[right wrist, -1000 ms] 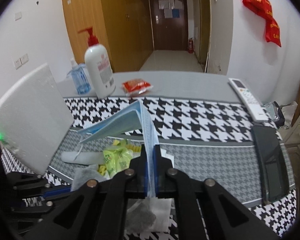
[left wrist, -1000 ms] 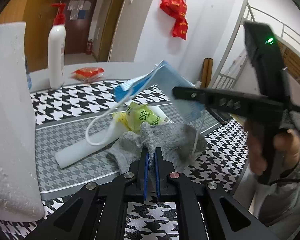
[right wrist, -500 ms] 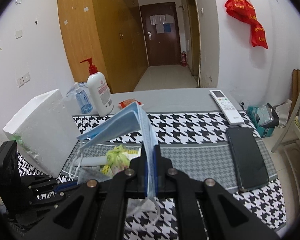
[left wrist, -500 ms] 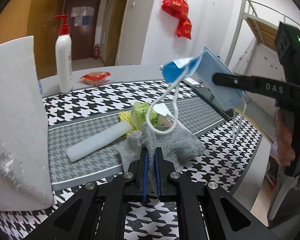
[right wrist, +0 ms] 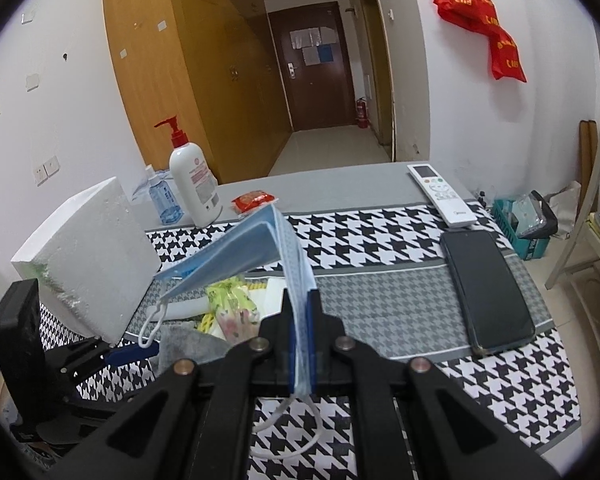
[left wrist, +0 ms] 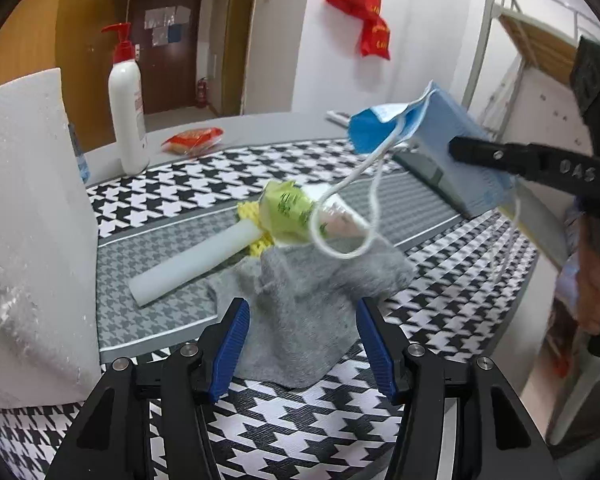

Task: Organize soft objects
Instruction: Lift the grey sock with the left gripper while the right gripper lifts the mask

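Note:
A grey sock (left wrist: 312, 300) lies crumpled on the houndstooth cloth, right in front of my left gripper (left wrist: 302, 340), which is open with the sock's near edge between its blue pads. My right gripper (right wrist: 300, 308) is shut on a blue face mask (right wrist: 260, 248) and holds it in the air above the pile; the mask (left wrist: 440, 148) and its white ear loops hang at the upper right of the left wrist view. A yellow-green packet (left wrist: 288, 212), a white foam tube (left wrist: 196, 260) and a yellow mesh piece lie behind the sock.
A white foam block (left wrist: 28, 220) stands at the left. A pump bottle (right wrist: 192, 188), a small blue bottle (right wrist: 164, 200) and a red packet (right wrist: 254, 200) sit at the back. A black phone (right wrist: 488, 288) and white remote (right wrist: 440, 194) lie at the right.
My left gripper has opened and let go of the grey sock, which now lies loose on the cloth. My right gripper has lifted the mask higher and further right.

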Tool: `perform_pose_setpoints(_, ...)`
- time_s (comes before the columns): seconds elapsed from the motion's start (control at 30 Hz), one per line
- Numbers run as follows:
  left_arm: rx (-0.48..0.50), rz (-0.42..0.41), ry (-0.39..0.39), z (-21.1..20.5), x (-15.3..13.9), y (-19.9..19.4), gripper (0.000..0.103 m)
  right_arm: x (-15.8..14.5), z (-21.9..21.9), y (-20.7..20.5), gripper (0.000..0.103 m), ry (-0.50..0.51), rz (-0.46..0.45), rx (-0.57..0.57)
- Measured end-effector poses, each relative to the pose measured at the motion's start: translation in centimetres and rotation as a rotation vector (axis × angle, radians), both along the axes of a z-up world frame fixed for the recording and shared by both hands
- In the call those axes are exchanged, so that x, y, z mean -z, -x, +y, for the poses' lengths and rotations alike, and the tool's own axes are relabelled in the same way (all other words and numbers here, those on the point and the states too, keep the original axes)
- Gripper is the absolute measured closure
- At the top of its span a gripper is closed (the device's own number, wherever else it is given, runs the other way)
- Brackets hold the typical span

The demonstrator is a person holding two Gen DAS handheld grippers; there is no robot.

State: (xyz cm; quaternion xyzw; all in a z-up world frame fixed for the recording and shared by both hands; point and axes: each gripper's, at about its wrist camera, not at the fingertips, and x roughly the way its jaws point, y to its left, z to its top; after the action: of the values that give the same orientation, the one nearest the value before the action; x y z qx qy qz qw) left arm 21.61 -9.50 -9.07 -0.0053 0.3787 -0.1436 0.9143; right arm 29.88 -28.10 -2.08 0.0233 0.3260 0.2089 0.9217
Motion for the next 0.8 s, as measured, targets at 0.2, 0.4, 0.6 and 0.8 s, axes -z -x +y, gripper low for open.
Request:
perform_pose_setpoints(0.2,-0.012,0.044,-0.054,-0.1,1.1,-0.6,0.060,0.0,-0.4,0.7,0.096,-0.010,-0.002,0.010)
perform_pose_setpoints(0.4,-0.011,0.057,-0.079,-0.2,1.6,-0.6,0.079,-0.1,-0.7,1.0,0.096,-0.018,-0.003,0.022)
perform_pose_setpoints(0.6,0.000,0.035,-0.051,0.4,1.5,-0.7,0.092,-0.2,-1.1,1.3,0.096,-0.039,-0.007,0.034)
perform_pose_setpoints(0.8,0.026,-0.085,-0.045,0.5,-1.3,1.5,0.095,-0.4,-1.2,1.8,0.096,-0.060,-0.014,0.034)
